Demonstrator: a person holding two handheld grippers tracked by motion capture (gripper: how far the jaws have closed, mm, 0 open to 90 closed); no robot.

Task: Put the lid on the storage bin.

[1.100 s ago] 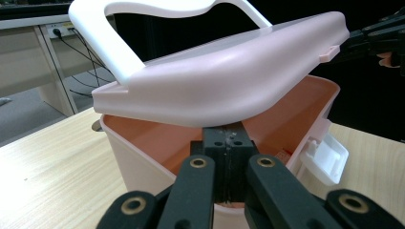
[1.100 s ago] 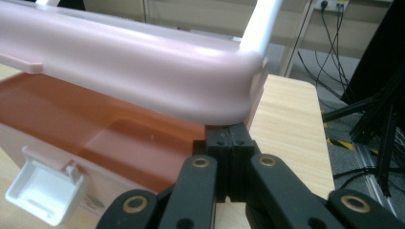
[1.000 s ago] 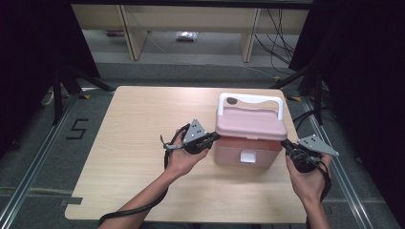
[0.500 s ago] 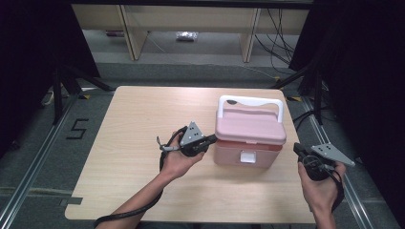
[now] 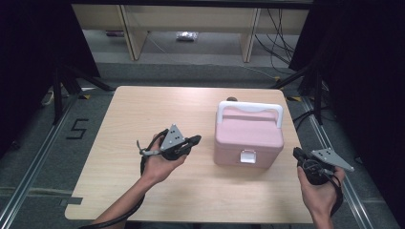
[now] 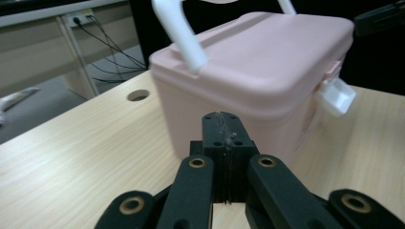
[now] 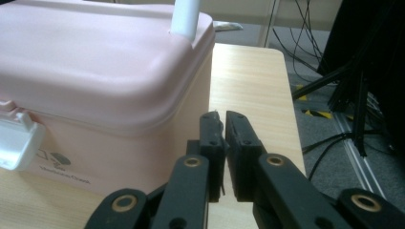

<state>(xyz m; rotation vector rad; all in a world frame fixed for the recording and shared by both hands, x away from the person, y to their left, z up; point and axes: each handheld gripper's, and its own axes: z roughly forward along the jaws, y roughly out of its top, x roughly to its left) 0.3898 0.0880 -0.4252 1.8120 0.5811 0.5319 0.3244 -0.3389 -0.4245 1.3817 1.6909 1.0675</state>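
Light wood table (image 5: 119, 119); pink box (image 5: 248, 138) stands on it.

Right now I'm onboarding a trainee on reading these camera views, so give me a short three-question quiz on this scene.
1. True or false: the white latch on the pink box faces the person's side of the table.
2. Where does the box's white handle stand? A) upright above the lid B) folded flat C) detached on the table
3. Fill in: the left gripper is ____ the box, touching or apart?

Key: 1 true. 2 A. 3 apart; its jaws are pressed together with nothing between them, pointing at the box's side. The right gripper is also clear of the box.
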